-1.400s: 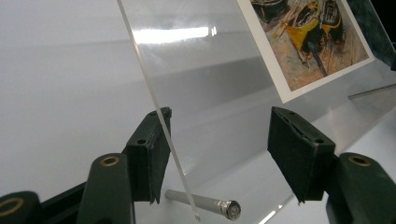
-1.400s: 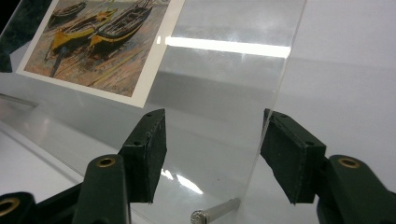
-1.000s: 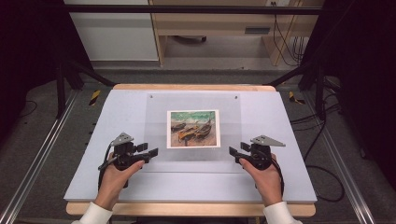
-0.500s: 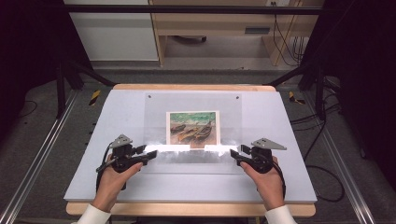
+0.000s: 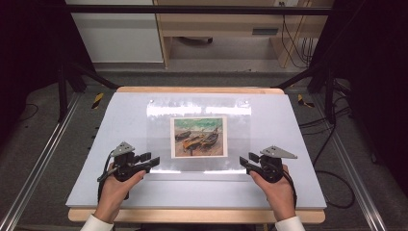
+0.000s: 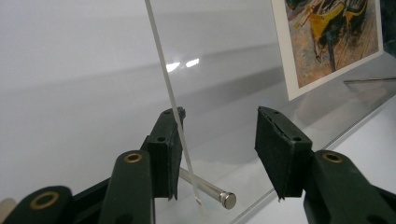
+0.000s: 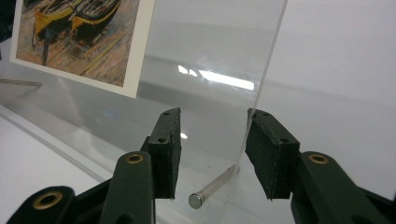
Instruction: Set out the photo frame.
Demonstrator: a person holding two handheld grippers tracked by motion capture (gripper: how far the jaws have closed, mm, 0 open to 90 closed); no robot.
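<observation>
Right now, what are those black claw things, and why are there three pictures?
A person sits at a table and holds one pair of tongs in each hand: the left tongs and the right tongs. One picture comes from a camera up high, looking down. The other two come from small cameras riding on the tongs, so you see their black jaws up close. On the table lies a clear plastic frame with a painting of boats in it. A clear sheet's edge runs between each pair of jaws, with a small metal pin nearby. Both tongs are open, so nothing is squeezed.
</observation>
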